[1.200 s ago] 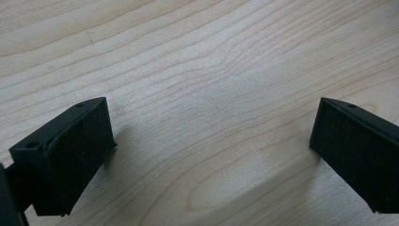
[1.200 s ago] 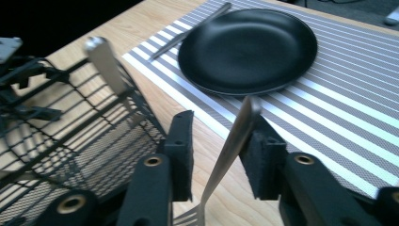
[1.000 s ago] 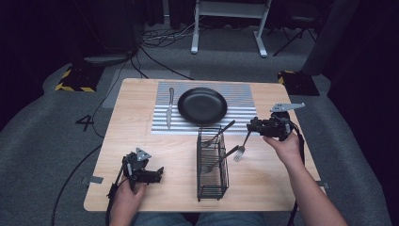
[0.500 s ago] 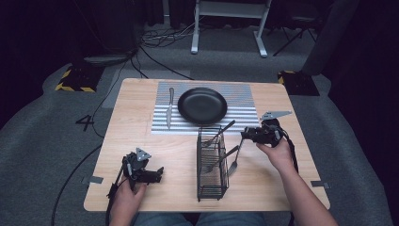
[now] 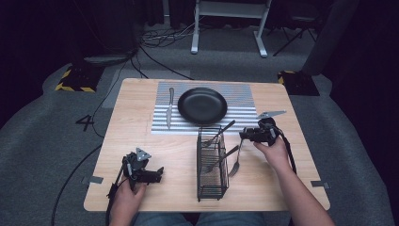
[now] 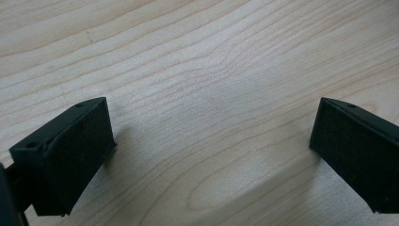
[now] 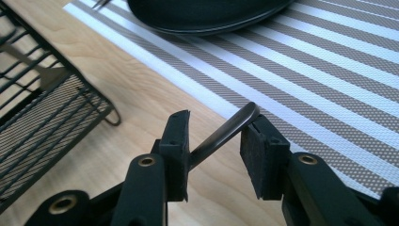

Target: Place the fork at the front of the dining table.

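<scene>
My right gripper [image 5: 244,136] [image 7: 214,141] is shut on the dark handle of a metal fork [image 5: 235,164] [image 7: 231,128]. The fork hangs tines-down just right of a black wire basket [image 5: 211,162] [image 7: 42,108]. The basket stands in the middle of the table [image 5: 141,141] and holds two utensils [image 5: 221,133] leaning out of it. My left gripper [image 5: 157,175] [image 6: 211,155] rests open on bare wood at the front left, with nothing between its pads.
A black plate [image 5: 202,104] [image 7: 207,14] and a knife [image 5: 169,108] lie on a striped placemat [image 5: 244,113] [image 7: 329,70] at the back of the table. Bare wood stretches between the left gripper and the basket.
My right gripper has carried the fork left and towards the person, closer to the basket's right side. The left gripper has stayed where it was.
</scene>
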The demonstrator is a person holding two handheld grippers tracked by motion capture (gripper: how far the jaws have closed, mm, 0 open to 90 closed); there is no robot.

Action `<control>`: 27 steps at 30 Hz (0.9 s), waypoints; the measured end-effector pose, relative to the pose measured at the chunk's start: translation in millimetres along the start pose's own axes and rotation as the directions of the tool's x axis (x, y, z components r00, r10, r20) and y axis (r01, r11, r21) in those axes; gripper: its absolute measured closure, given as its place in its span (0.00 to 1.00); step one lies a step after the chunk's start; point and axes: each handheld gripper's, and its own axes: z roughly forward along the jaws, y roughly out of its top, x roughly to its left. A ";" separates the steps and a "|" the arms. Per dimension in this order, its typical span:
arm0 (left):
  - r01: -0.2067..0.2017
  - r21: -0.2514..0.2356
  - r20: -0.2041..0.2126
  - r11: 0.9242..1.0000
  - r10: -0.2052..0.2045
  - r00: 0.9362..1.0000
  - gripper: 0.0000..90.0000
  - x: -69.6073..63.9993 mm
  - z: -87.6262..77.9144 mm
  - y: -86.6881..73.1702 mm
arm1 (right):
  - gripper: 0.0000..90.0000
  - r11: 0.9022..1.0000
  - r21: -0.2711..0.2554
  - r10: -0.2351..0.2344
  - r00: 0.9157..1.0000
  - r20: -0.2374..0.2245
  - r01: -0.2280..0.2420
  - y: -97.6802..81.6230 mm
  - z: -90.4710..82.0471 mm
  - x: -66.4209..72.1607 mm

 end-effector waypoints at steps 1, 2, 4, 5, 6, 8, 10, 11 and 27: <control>0.001 0.000 0.000 1.000 -0.001 1.000 0.00 0.0 0.0 0.0 | 0.71 1.000 -0.003 0.006 1.000 0.003 -0.006 -0.3 1.5 -3.2; 0.000 0.000 0.000 1.000 0.000 1.000 0.00 0.0 0.0 0.0 | 0.71 1.000 -0.003 0.016 1.000 0.004 -0.016 -0.7 2.8 -6.3; 0.000 0.000 0.000 1.000 0.000 1.000 0.00 0.0 0.0 0.0 | 0.71 0.999 -0.003 0.042 0.999 0.003 -0.042 -2.3 6.3 -12.7; 0.000 0.000 0.000 1.000 0.000 1.000 0.00 0.0 0.0 0.0 | 0.71 0.999 -0.004 0.051 0.999 -0.002 -0.051 -3.1 7.9 -15.3; 0.000 0.000 0.000 1.000 0.000 1.000 0.00 0.0 0.0 0.0 | 0.71 0.997 -0.001 0.075 0.997 -0.011 -0.075 -4.7 10.1 -18.8; 0.000 0.000 0.000 1.000 0.000 1.000 0.00 0.0 0.0 0.0 | 0.71 0.995 0.003 0.103 0.995 -0.014 -0.103 -7.1 13.6 -24.0; 0.000 0.000 0.000 1.000 0.000 1.000 0.00 0.0 0.0 0.0 | 0.71 0.993 0.006 0.119 0.993 -0.012 -0.119 -8.6 15.5 -26.9; 0.000 0.000 0.000 1.000 0.000 1.000 0.00 0.0 0.0 0.0 | 0.71 0.992 0.008 0.127 0.992 -0.012 -0.127 -9.2 16.2 -27.9; 0.002 -0.001 0.001 1.000 -0.002 1.000 0.00 -0.2 -0.2 -0.4 | 0.60 0.982 0.044 0.178 0.979 0.097 -0.183 -15.1 17.4 -37.1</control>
